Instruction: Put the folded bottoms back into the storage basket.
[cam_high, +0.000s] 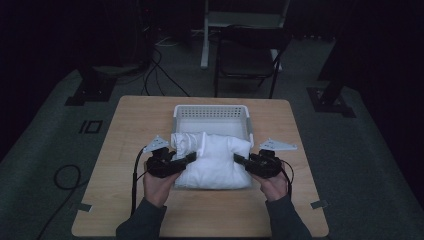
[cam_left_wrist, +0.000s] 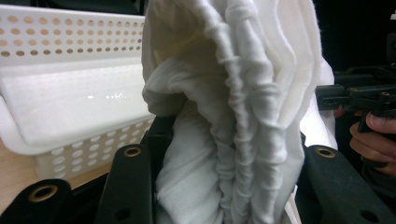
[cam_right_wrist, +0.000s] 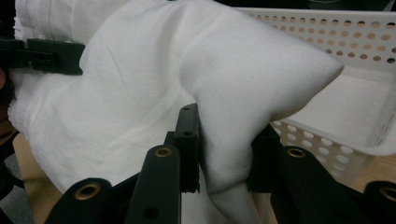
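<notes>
Two dark sleeves come in at the near edge of the counter (cam_high: 200, 215), each hand holding a claw. The left claw (cam_high: 191, 158) is clamped on the left side of a folded white cloth (cam_high: 216, 160); in the left gripper view its black jaws press a thick bunch of gathered folds (cam_left_wrist: 233, 140) between them. The right claw (cam_high: 237, 160) is clamped on the cloth's right side, and the right gripper view has its jaws pinching a fold of the same cloth (cam_right_wrist: 224, 177) just ahead of the camera.

The cloth sits between the two claws, bulging upward in the middle. Its near part seems to rest on the counter, though from the high view it is hard to tell whether the whole bundle is lifted slightly. Its far edge lies against, or just over, the front rim of a white perforated basket (cam_high: 210, 111), which stands directly beyond both claws. In the left gripper view the basket (cam_left_wrist: 56, 56) lies left of the jaws; in the right gripper view the basket (cam_right_wrist: 355, 51) lies to their right. The opposite claw (cam_left_wrist: 355, 95) grips the cloth farther off.
</notes>
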